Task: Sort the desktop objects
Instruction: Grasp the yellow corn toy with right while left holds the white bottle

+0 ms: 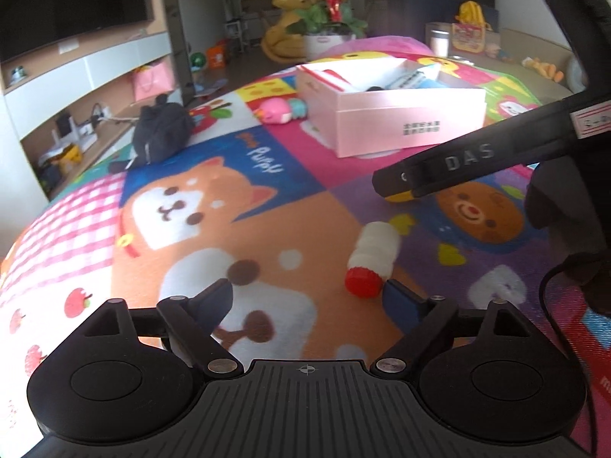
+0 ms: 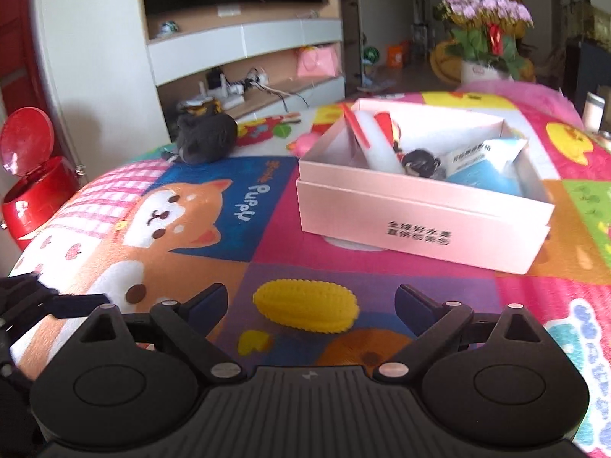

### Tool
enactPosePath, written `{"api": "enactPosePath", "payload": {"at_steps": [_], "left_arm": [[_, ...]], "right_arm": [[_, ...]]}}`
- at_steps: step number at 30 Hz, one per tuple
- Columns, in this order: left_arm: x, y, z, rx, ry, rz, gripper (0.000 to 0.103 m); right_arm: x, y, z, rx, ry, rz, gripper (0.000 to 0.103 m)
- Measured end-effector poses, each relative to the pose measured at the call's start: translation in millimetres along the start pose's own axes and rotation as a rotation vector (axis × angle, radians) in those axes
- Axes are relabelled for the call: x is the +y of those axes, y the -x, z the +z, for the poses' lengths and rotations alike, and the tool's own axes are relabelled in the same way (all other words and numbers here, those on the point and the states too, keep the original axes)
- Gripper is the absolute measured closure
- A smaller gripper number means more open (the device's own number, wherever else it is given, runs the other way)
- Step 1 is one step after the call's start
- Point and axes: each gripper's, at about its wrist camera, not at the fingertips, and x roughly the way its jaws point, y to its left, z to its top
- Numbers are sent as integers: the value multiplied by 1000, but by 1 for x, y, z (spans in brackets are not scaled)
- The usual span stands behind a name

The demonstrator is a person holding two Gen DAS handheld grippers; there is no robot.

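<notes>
A pink box (image 2: 420,206) sits far on the blanket-covered counter (image 2: 267,229). The left gripper (image 1: 307,299) is wide, a white bottle (image 1: 372,257) lying just beside its right finger. The right gripper (image 2: 311,303) is wide, a yellow toy (image 2: 305,311) between its fingers, unheld.

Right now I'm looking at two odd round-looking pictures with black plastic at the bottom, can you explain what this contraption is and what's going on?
There is no robot here: a person holds a two-finger gripper in each hand, and each carries a wide-angle camera looking forward along its fingers. One picture is from the left gripper, the other from the right gripper. The black plastic at the bottom is the tool itself.

Both hover over a cartoon-printed blanket. On it lie a small white bottle with a red cap, a yellow ridged toy, a dark pouch, a pink toy and an open pink box already holding several items.

Nothing is held. Both pairs of fingers are open; the yellow toy lies just ahead of the right ones.
</notes>
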Motion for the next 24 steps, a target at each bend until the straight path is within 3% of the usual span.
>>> {"api": "enactPosePath", "payload": {"at_steps": [3,5,6,10,16,19,24], "left_arm": [[4,1,-2,-3,0,18,10],[7,0,-2,-2,6,34,9],[9,-1,-2,-1,12,42,9],[14,1,1,-5,39,44,9],[2,11,2,-29,64,-167,8],[-16,1,4,-12,51,-178,8],[-33,-9,10,5,97,-127,15]], "right_arm": [[-1,-13,1,30,-40,-18,13],[-2,-17,0,47,-44,-20,25],[-2,-18,-1,58,-41,-13,37],[-9,-9,-4,35,-48,-35,36],[-35,30,-22,-11,-29,-83,36],[-45,46,-40,-4,-26,-95,36],[-46,59,-68,-12,10,-153,36]]}}
